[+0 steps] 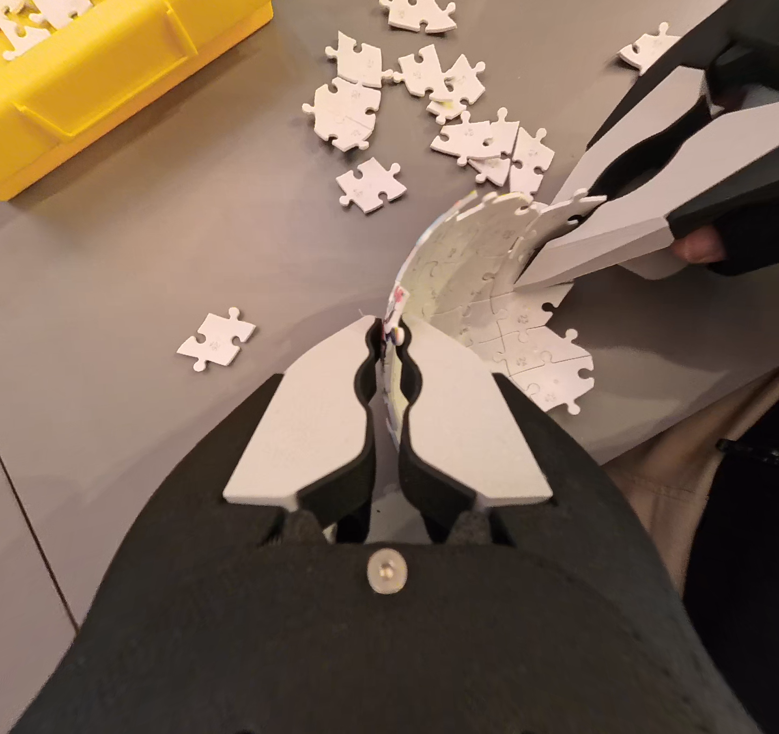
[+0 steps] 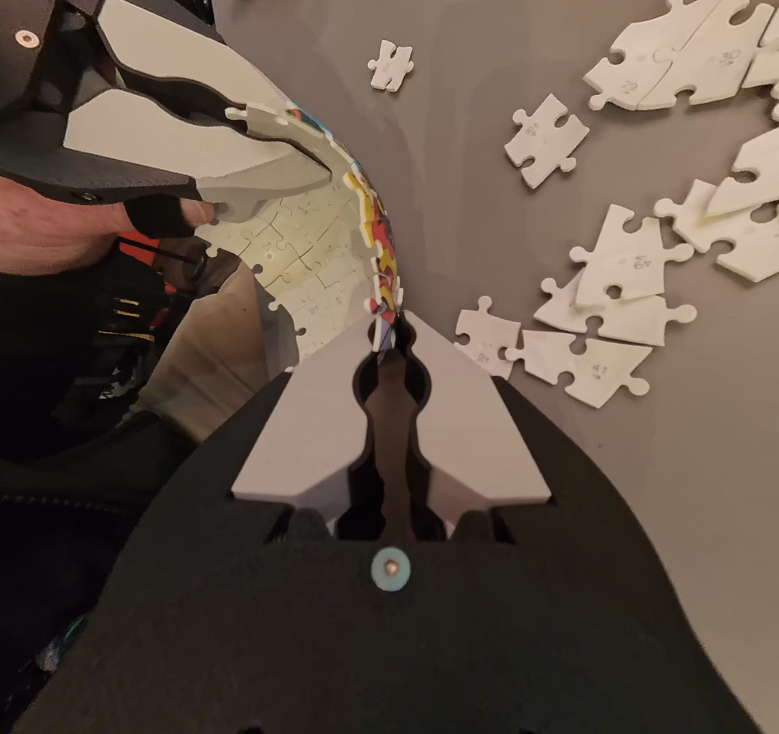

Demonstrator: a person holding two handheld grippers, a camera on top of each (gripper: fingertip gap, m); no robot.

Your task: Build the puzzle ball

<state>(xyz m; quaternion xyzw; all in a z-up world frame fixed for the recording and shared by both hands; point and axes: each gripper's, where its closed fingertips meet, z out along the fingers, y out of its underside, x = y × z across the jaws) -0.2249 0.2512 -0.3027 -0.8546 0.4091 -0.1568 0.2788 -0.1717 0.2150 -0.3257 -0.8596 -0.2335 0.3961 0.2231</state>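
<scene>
A partly built puzzle ball (image 1: 463,258) is a curved shell, white and numbered inside, printed in colour outside. It stands on edge on the grey table (image 1: 210,249). My left gripper (image 1: 390,330) is shut on the shell's near rim. My right gripper (image 1: 541,241) comes in from the upper right and is shut on a piece in the shell's far rim. In the right wrist view the shell (image 2: 312,241) lies ahead, my right gripper (image 2: 390,325) clamps its coloured rim, and the left gripper (image 2: 303,136) clamps the opposite rim.
Several loose white pieces (image 1: 371,184) lie scattered on the table, one apart (image 1: 215,338), more at the right (image 2: 543,140). A yellow bin (image 1: 126,72) with more pieces stands at the far left. The person's lap (image 1: 674,481) is beyond the table's near edge. My right fingertips sit around 8 cm from my left ones.
</scene>
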